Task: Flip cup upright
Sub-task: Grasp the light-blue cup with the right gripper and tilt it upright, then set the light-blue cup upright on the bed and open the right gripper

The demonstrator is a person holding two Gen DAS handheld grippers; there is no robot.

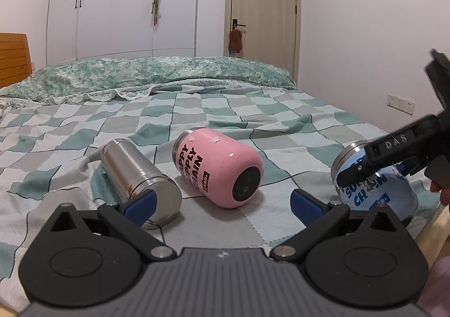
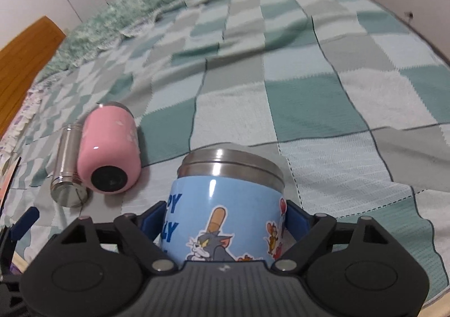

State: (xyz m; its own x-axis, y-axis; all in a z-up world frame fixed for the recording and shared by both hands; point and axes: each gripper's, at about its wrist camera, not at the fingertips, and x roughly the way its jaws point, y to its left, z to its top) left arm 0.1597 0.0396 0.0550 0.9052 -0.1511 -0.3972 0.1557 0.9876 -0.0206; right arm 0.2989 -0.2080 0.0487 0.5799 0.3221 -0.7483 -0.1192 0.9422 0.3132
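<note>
Now three cups on bed [image 1: 253, 108] — blue cup [image 2: 225, 204] in right hand-held gripper [image 2: 225, 222].

Left gripper [image 1: 222, 205]: matte black linkage arms, silver pivot screws, blue pads [image 1: 139, 205], grey ribbed body showing a small white mark. Right gripper [image 2: 222, 222]: same build, "DAS" lettering showing on one black arm. Bare fingertip [image 1: 444, 193] peeking at the right edge.

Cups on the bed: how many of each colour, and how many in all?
Pink cup: 1
Bare steel cup: 1
Blue cartoon cup, between the right gripper fingers: 1
Total: 3
</note>
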